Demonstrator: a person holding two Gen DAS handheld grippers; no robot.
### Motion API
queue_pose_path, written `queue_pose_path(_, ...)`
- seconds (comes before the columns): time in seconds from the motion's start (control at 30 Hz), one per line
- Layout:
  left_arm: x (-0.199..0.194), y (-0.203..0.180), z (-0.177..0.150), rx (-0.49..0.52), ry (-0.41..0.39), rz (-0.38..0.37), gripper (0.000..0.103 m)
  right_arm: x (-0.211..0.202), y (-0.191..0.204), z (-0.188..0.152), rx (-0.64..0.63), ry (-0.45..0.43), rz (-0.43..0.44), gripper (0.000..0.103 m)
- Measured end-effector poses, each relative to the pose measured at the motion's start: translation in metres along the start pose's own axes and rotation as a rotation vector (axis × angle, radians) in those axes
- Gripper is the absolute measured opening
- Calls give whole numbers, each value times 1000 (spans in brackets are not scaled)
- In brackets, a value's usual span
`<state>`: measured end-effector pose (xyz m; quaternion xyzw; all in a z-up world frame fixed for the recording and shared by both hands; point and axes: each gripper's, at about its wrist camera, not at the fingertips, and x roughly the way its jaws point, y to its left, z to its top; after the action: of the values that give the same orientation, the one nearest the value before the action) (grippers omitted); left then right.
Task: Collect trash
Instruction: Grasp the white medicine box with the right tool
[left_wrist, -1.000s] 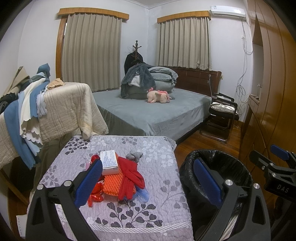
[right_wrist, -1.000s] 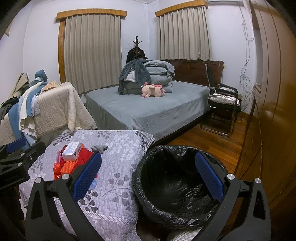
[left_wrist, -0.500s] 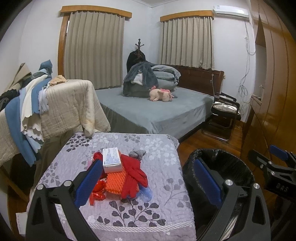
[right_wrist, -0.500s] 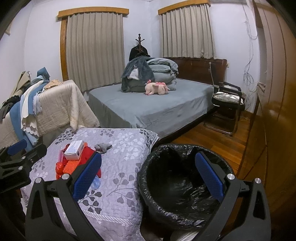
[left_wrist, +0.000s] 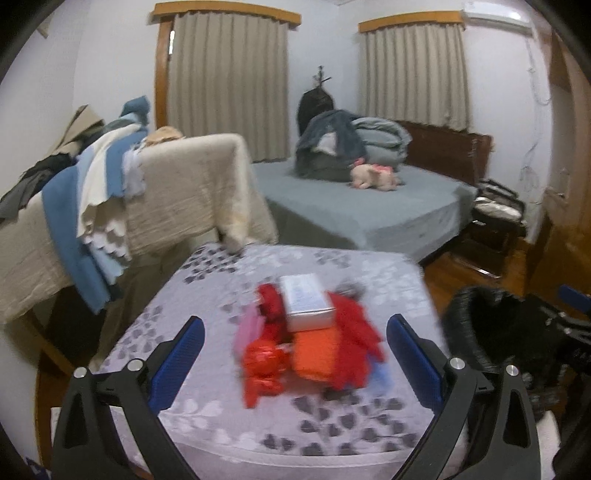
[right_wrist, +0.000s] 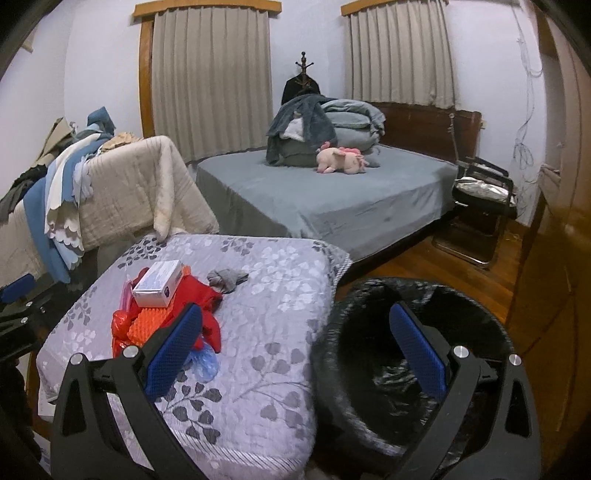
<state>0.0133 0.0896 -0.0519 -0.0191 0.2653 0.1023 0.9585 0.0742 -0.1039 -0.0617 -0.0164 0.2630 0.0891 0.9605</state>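
Change: the left gripper (left_wrist: 293, 341) has swung left since half a second ago, so the trash pile now sits between its blue pads instead of beside the left one; the right wrist view has barely shifted.
Trash pile (right_wrist: 166, 314): heaped on the left half of the quilted table, clear of its edges; blurred in the left wrist view, sharp in the right.
White box (right_wrist: 158, 282): lies on top of the pile, long side running away from the camera.
Red cloth (right_wrist: 197, 299): spread under and to the right of the box.
Orange piece (right_wrist: 153, 319): nubbed, just in front of the box.
Red plastic bag (left_wrist: 264, 363): crumpled at the pile's near left corner.
Grey wad (right_wrist: 226, 278): on the quilt just right of the pile, apart from it.
Left gripper: fingers spread wide, nothing between them, above the table's near edge.
Right gripper (right_wrist: 295, 352): fingers spread wide, empty, right pad over the bin's mouth.
Trash bin (right_wrist: 373, 314): black-lined, on the floor right beside the table.
Table (right_wrist: 280, 295): covered in a grey leaf-print quilt.
Bed (right_wrist: 332, 199): behind, grey cover, folded bedding and a pink plush toy (right_wrist: 341, 159) on it.
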Motion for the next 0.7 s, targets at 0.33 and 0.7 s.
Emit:
queue_pose_path(0.33, 43, 58, -7, -75, -2, 85, 96, 78, 56, 4, -31, 28, 103, 95)
queue_pose_path(0.7, 83, 110, -13, -125, 32, 146, 92, 142, 150, -3, -106, 69, 236, 81)
